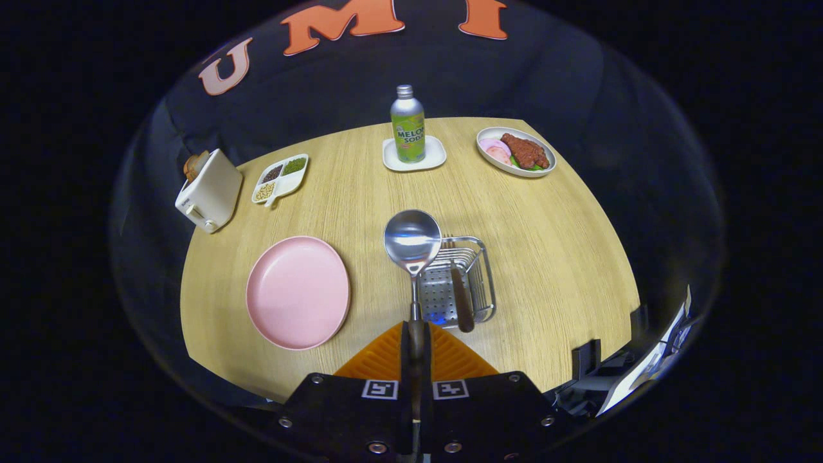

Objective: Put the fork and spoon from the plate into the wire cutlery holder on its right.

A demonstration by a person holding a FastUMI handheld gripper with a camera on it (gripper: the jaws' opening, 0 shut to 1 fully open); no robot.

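A light wooden table is seen in front of a dark cloth wall. The gripper is held above the table's near edge, its fingers closed tightly on the dark handle of the spoon, whose bowl is raised ahead of them, over the left rim of the wire cutlery holder. The fork is already lying inside that holder. The pink plate is seen bare, just left of the holder. Beyond, a bottle marked "MELON SODA" is stood on a white coaster.
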